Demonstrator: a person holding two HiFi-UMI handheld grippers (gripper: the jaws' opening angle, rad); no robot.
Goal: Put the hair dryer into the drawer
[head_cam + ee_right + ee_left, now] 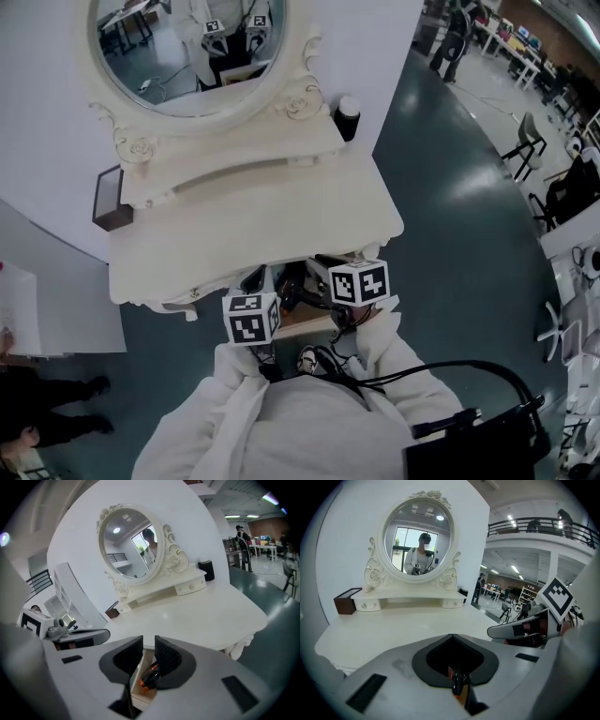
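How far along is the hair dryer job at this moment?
Done: the black and orange hair dryer appears to lie in the open wooden drawer under the white vanity table. In hand: nothing; the right gripper hangs above it, jaws slightly apart and empty. Remaining: shutting the drawer, if wanted.

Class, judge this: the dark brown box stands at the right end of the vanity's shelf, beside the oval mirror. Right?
No: the dark brown box stands at the left end of the shelf, beside the oval mirror; see the left gripper view.
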